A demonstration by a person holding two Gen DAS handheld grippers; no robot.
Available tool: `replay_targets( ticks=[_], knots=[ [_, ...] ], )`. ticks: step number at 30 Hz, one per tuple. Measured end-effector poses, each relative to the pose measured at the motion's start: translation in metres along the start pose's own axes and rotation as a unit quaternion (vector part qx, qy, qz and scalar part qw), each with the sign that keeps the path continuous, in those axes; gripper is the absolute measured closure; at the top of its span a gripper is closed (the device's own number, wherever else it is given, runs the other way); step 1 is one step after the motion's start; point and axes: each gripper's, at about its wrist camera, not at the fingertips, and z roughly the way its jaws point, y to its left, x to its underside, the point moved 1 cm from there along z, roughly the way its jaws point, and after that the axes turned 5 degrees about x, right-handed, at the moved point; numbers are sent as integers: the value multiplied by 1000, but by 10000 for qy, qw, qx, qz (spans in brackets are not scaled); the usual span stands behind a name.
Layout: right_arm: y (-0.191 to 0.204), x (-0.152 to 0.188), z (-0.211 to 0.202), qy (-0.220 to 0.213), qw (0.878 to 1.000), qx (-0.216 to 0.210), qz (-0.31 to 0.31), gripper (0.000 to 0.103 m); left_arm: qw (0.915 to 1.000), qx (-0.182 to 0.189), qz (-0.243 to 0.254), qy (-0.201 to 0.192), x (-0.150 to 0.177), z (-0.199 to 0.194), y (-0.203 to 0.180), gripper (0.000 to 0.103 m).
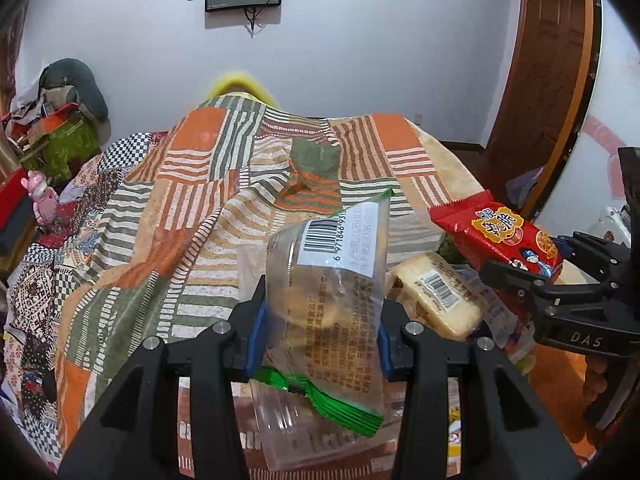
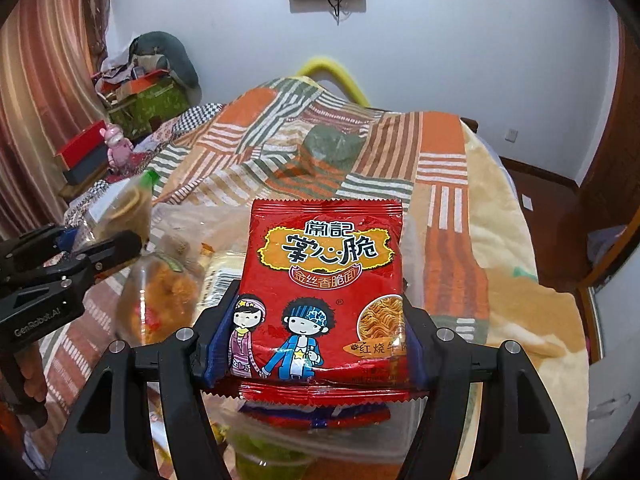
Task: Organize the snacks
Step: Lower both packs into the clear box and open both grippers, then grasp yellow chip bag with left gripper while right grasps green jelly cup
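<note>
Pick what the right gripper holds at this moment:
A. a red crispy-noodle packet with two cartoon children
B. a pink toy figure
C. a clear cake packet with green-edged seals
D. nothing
A: the right gripper is clamped on the red crispy-noodle packet with two cartoon children, while the left gripper holds the clear cake packet with green-edged seals.

red packet (image 2: 324, 288): 掌心脆 | right tongs (image 1: 560, 276): DAS | left tongs (image 2: 116, 248): GenRobot.AI

Even, soft indoor light; fisheye bends the edges (dark vignette corners), slight blur close up.
</note>
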Motion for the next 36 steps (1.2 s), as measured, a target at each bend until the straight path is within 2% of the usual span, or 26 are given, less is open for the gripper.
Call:
replay_targets(
  ticks=[2,4,6,10,16,24,31,33,36],
  knots=[
    [-1,0,1,36,10000,-17,-8,36,10000,-10,-65,50,-1,3,2,57],
    [-1,1,1,66,10000,-37,4,35,9999,-22,-132,70,-1,2,4,45],
    [-3,2,-1,74,9999,-69,33,35,9999,4,-126,49,-1,-1,3,38],
    [-5,2,-10,83,9999,-128,76,33,10000,12,22,-50,-1,-15,-4,31],
    [-6,9,-40,-147,9999,-60,-35,28,9997,122,131,-171,6,-41,-15,19],
    [-5,40,-65,-39,9998,-147,-128,28,9996,242,132,-68,36,-67,-20,14],
    [-3,70,-53,371,9991,-138,-178,28,9988,360,87,314,75,-68,-24,14],
    [-4,76,-45,510,9984,-159,-163,30,9980,463,23,433,81,-63,-27,14],
    [-5,79,-30,737,9967,-339,-60,39,9966,614,-56,548,86,-55,-32,14]
  ],
)
